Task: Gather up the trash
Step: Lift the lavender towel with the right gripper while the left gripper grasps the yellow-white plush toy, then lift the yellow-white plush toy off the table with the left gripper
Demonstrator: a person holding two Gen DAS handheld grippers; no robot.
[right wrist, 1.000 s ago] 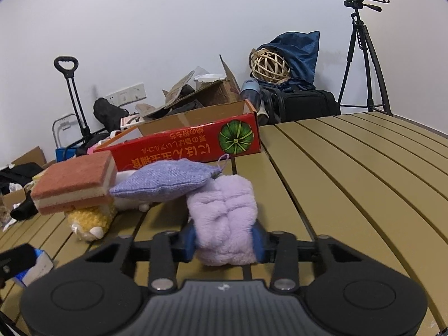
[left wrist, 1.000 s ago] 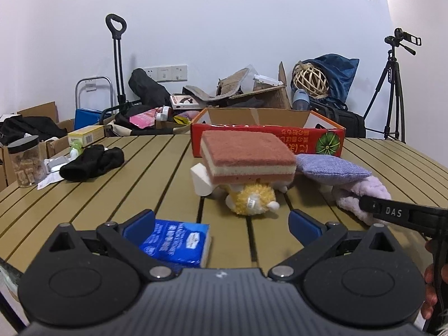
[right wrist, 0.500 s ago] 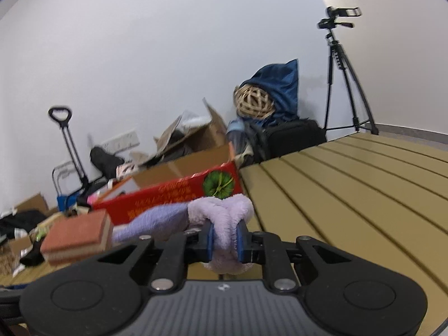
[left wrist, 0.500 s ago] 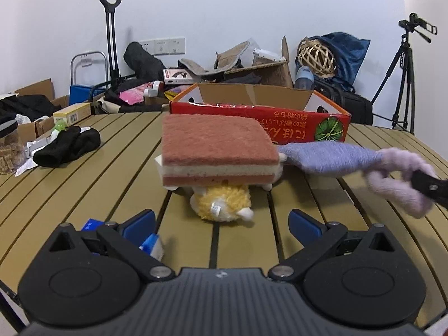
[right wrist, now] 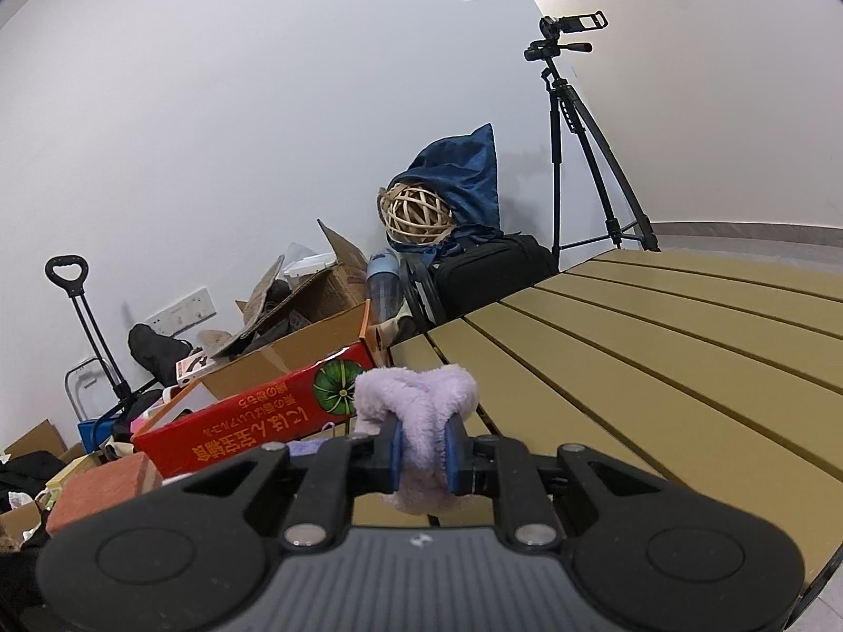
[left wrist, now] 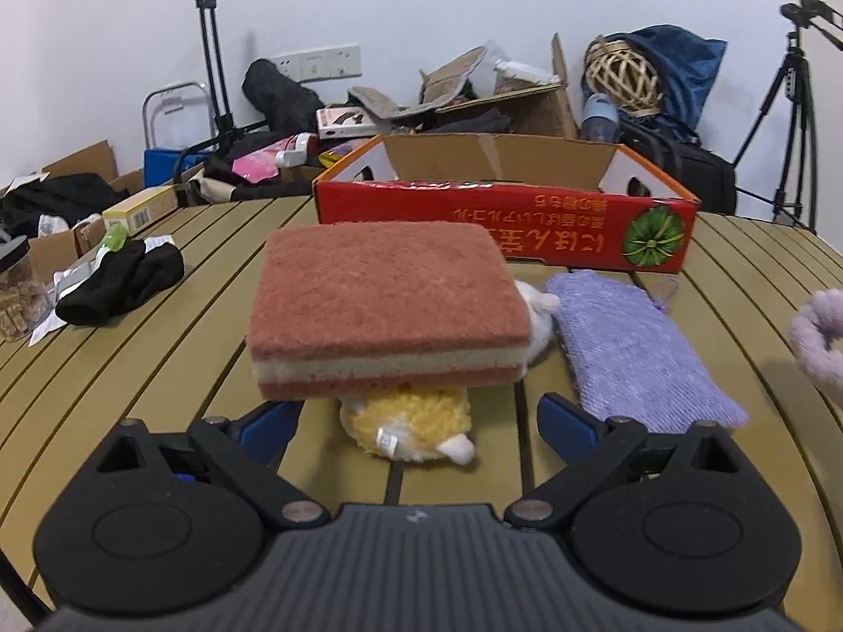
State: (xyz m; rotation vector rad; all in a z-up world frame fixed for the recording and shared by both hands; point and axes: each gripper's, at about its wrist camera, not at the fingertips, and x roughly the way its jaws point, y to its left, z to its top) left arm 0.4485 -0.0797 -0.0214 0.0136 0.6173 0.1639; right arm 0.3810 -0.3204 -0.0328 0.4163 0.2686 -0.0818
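At lower centre, the right gripper [right wrist: 424,454] is clamped on a soft, light fluffy lilac cloth [right wrist: 416,405], pinched mid-fold. The left gripper [left wrist: 416,421], jaws apart and just closing slightly, faces the light, squashy pink-and-cream layered sponge [left wrist: 387,310]; its side edges look best for holding.

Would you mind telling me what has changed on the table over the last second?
The right gripper closed on the fluffy lilac cloth and lifted it off the table, away from the purple pouch. The left gripper, open, moved up to the pink sponge. The red box stayed put.
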